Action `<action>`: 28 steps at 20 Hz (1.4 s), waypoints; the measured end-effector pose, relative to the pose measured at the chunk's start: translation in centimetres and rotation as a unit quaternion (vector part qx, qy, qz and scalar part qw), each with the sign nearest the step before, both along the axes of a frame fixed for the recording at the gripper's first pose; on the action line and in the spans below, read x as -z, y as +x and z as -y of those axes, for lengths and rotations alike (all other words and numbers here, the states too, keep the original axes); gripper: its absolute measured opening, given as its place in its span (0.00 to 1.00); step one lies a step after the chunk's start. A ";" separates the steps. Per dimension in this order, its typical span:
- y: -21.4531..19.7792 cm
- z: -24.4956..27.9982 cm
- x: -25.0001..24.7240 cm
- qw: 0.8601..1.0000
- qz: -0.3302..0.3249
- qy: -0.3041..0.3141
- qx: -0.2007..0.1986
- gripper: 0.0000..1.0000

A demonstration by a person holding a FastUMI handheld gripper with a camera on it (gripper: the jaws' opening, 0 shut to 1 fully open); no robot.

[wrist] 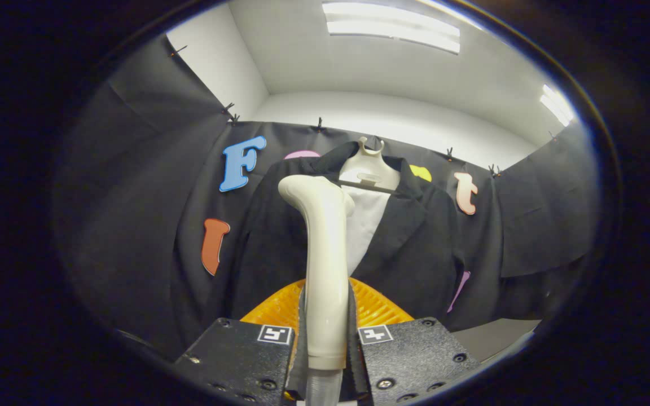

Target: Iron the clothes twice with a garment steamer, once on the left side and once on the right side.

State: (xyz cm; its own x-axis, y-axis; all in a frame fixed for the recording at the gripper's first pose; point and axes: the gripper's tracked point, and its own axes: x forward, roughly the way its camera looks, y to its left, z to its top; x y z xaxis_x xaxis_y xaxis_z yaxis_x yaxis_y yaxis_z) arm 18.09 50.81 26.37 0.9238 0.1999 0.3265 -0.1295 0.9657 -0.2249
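The steamer [324, 265], a cream-white wand with a long straight handle and a head that bends over at the top, stands upright between the fingers of the gripper [325, 352]. The two fingers are clamped on the lower part of its handle, one pressing on each side, and a ribbed hose [323, 389] leaves the base of the handle just below them. The bent head reaches up to the left side of the jacket's chest, near the lapel; whether it touches the cloth cannot be told from this angle.

The jacket [415, 254], dark and open at the front, hangs straight ahead beyond the fingers on a pale hanger [370, 169] whose neck piece rises out of the collar. Between the two lapels a white shirt front [367, 223] shows, partly covered by the steamer's handle. The left lapel lies behind the steamer's head, while the right lapel and right front panel hang in plain sight.

Low down, just behind the handle and ahead of the fingers, sits an orange ribbed thing [378, 307] with a rounded top; what it is cannot be told.

Behind the jacket the black cloth wall [133, 214] of the booth runs round on both sides, pinned along its top edge with small clips [319, 123]. Above it are a white wall and ceiling with strip lights [392, 25]. A strip of grey bench [494, 335] shows to the right of the fingers.
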 end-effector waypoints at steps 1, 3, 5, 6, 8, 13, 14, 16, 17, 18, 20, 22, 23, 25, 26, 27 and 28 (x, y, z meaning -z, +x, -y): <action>-0.1 0.1 0.7 1.000 -0.006 -0.002 -0.001 0.30; -0.2 0.4 2.2 1.000 -0.021 -0.004 -0.004 0.30; -0.5 0.8 3.8 0.999 -0.036 -0.005 -0.005 0.30; -0.5 1.0 4.5 0.999 -0.042 -0.009 -0.003 0.30; -0.9 1.2 5.7 0.999 -0.052 -0.015 -0.004 0.30; -1.6 2.0 7.4 0.998 -0.064 -0.012 -0.008 0.30; -1.7 2.3 7.9 0.998 -0.067 -0.013 -0.006 0.30; -2.0 2.5 9.0 0.997 -0.075 -0.018 -0.005 0.29; -2.1 2.6 9.5 0.997 -0.078 -0.022 -0.004 0.30; -2.4 2.7 9.9 0.996 -0.080 -0.027 -0.003 0.30; -2.6 2.8 10.8 0.996 -0.086 -0.032 -0.004 0.30; -3.1 2.9 11.6 0.995 -0.090 -0.040 -0.006 0.30; -3.2 3.0 12.0 0.995 -0.092 -0.042 -0.006 0.30; -3.5 3.2 12.8 0.994 -0.099 -0.046 -0.004 0.30; -3.7 3.3 13.5 0.993 -0.105 -0.048 -0.004 0.30; -3.8 3.4 14.2 0.992 -0.112 -0.050 -0.004 0.30; -4.0 3.6 14.8 0.991 -0.119 -0.053 -0.004 0.30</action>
